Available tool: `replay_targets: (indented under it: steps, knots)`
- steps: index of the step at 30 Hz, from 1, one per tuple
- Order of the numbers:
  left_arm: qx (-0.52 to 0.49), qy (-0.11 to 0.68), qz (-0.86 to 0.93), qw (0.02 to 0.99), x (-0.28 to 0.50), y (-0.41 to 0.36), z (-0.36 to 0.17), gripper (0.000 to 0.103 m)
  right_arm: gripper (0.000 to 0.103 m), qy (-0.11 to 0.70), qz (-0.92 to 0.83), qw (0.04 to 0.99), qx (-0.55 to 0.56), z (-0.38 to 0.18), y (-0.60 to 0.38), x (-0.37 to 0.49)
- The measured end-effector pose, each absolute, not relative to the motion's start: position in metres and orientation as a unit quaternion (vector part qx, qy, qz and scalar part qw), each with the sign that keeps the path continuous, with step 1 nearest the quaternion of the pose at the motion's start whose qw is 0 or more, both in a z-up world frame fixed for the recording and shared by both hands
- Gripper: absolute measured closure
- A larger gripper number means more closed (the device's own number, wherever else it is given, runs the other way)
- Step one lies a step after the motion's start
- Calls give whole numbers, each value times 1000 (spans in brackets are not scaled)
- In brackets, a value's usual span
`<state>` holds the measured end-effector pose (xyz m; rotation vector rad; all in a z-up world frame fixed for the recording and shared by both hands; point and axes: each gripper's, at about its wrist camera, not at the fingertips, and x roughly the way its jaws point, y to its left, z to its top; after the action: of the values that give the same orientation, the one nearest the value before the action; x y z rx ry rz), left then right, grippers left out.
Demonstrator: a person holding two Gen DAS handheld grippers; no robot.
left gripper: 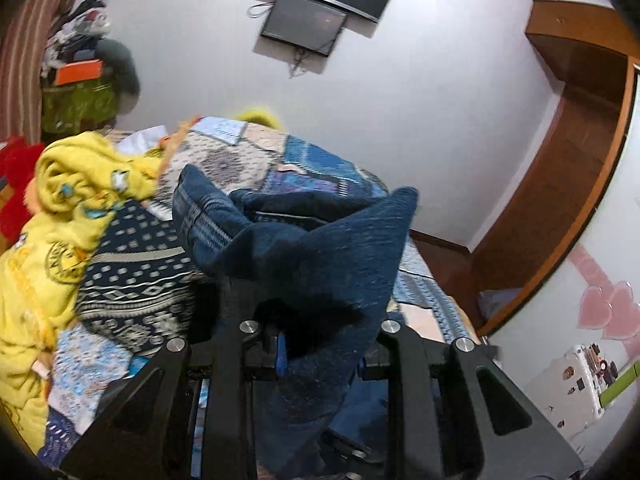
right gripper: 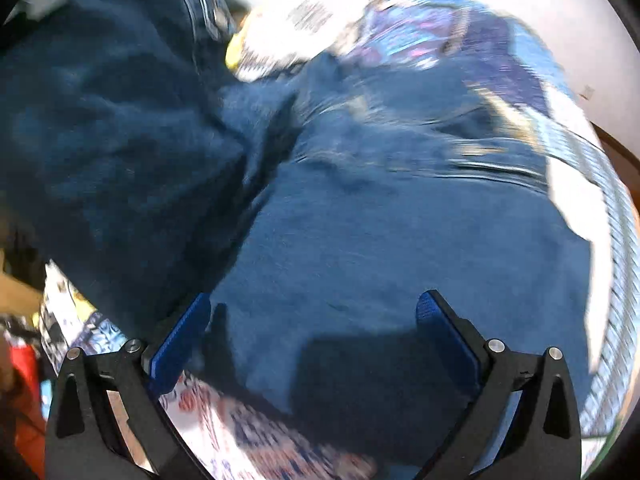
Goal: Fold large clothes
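Dark blue jeans (left gripper: 320,248) hang lifted above the bed, one end bunched between the fingers of my left gripper (left gripper: 320,344), which is shut on the denim. The cloth hides its fingertips. In the right wrist view the jeans (right gripper: 380,248) spread flat over the bedspread, with a raised fold (right gripper: 120,120) at the upper left. My right gripper (right gripper: 312,312) hovers just above the flat denim with its blue pads (right gripper: 436,320) wide apart. Nothing lies between them.
The patterned blue bedspread (left gripper: 248,156) covers the bed. A yellow garment (left gripper: 64,208) lies heaped at its left, with a red one (left gripper: 16,176) behind. Screens (left gripper: 304,24) hang on the white wall and a wooden wardrobe (left gripper: 568,152) stands to the right.
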<state>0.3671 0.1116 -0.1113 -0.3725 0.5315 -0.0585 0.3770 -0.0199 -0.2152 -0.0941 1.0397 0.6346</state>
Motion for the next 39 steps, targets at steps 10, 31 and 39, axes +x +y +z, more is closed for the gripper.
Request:
replay_targets:
  steps: [10, 31, 39]
  knots:
    - [-114, 331, -140, 926, 405, -42, -143, 79, 0, 493, 120, 856, 96, -226, -199, 354]
    - [65, 443, -195, 873, 356, -107, -197, 7, 0, 450, 83, 882, 116, -198, -264, 320]
    - [65, 391, -57, 916, 348, -21, -170, 1, 0, 414, 131, 897, 79, -171, -219, 332]
